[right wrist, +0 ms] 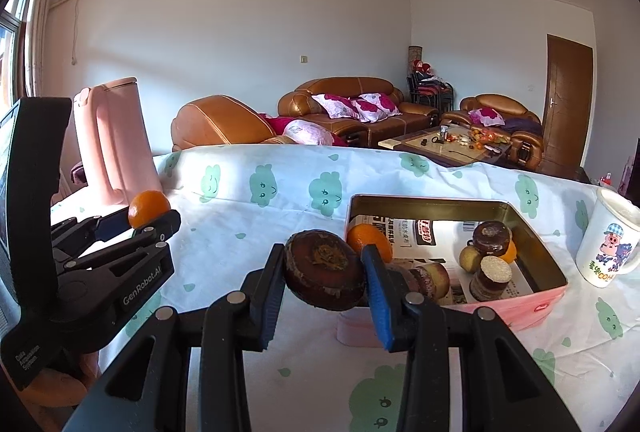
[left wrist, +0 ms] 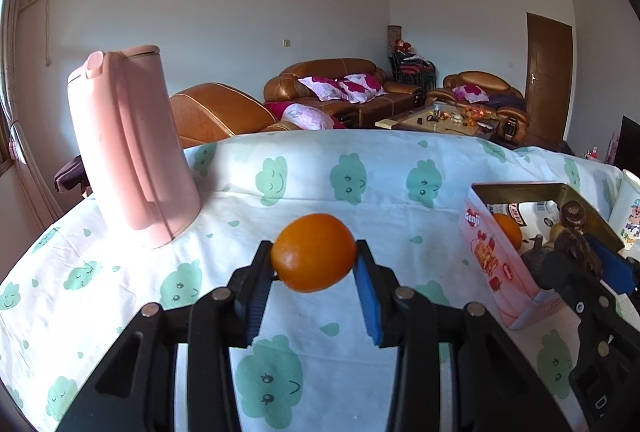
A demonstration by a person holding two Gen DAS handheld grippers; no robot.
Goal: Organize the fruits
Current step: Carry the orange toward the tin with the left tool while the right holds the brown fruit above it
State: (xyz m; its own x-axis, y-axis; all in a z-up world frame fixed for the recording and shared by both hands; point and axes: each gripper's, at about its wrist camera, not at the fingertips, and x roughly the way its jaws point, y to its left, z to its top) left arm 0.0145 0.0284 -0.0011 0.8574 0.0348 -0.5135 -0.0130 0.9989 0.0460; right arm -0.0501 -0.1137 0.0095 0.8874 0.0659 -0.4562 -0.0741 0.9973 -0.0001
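Orange fruit (left wrist: 313, 253) is sitting clamped between the jaws of the left gripper (left wrist: 314, 264), held clear above the cloth (left wrist: 360, 216), with the pink jug (left wrist: 128, 148) standing off to its left. Meanwhile the right gripper (right wrist: 326, 272) is gripping a dark brown fruit (right wrist: 325, 274), flat and round with a dried crown, just in front of the tin (right wrist: 538, 244). Both pairs of jaws are standing narrow, each pressing on its fruit.

Inside the tin, on printed paper, another orange (right wrist: 366, 238) is lying at the near left corner, and several brown and yellowish fruits are crowding the right side. A mug (right wrist: 608, 244) is standing just right of the tin.

Judging by this, the carrying step is in hand: each fruit seems to be heading for the tin. Next, each gripper is needing to clear the tin's rim, lower over a free patch of paper and loosen. The right fruit looks closer; the left one is needing to cross toward the tin without bumping the right gripper.
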